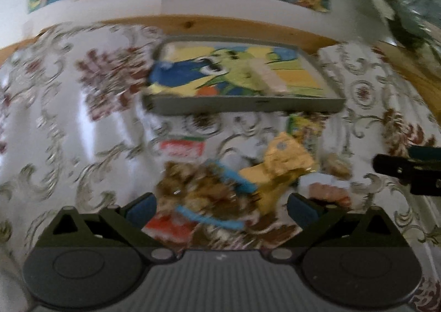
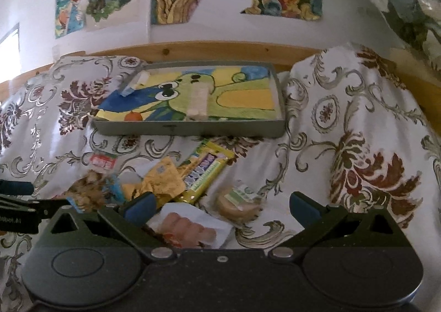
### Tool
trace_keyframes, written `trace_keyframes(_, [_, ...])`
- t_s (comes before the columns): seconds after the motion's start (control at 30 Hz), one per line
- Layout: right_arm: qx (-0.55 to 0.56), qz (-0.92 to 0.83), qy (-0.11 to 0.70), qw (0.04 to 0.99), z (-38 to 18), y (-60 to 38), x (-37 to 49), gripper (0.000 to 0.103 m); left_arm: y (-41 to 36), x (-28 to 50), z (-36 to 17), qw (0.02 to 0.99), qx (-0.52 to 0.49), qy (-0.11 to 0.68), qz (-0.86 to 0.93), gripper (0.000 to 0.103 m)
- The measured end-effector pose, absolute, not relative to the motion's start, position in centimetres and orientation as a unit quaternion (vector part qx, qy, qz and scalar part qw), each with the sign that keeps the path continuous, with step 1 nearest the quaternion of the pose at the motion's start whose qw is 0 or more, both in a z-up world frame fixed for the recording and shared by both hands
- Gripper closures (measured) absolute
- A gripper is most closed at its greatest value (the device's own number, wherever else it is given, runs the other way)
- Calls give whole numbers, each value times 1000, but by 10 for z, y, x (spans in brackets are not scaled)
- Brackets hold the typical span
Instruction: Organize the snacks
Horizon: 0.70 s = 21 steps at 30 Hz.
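Left gripper point(image 1: 222, 208): fingers spread wide, grasping nothing, poised over the brown-and-blue wrapper point(image 1: 204, 196) at the near end of the pile; the view is blurred.
Right gripper point(image 2: 220, 208): released and empty, the white packet point(image 2: 190, 226) between its fingers, the round cookie pack point(image 2: 238, 203) just ahead.
Snacks: heaped loose on the patterned cloth point(image 2: 344, 124), likely waiting to be sorted.
Tray point(image 2: 193, 130): beyond the pile, already holding a pale bar point(image 2: 199, 101), so probably the destination.
Writing: yellow bar point(image 2: 205, 171) carries lettering, unreadable; red label point(image 2: 102, 162) unreadable too.
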State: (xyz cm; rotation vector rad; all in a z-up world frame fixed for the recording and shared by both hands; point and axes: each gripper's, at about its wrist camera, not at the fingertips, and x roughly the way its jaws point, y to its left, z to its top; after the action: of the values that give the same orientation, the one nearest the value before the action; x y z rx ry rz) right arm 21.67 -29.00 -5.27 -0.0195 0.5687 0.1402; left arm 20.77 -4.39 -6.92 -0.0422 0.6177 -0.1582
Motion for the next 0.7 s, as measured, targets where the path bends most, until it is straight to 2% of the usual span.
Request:
trace_keyframes(0.5, [41, 119, 337, 933, -76, -315, 262, 1, -120, 239, -92, 900, 147, 313, -266, 0])
trace_keyframes(0.7, [71, 129, 364, 920, -91, -320, 278, 5, -128, 254, -101, 880, 164, 326, -304, 1])
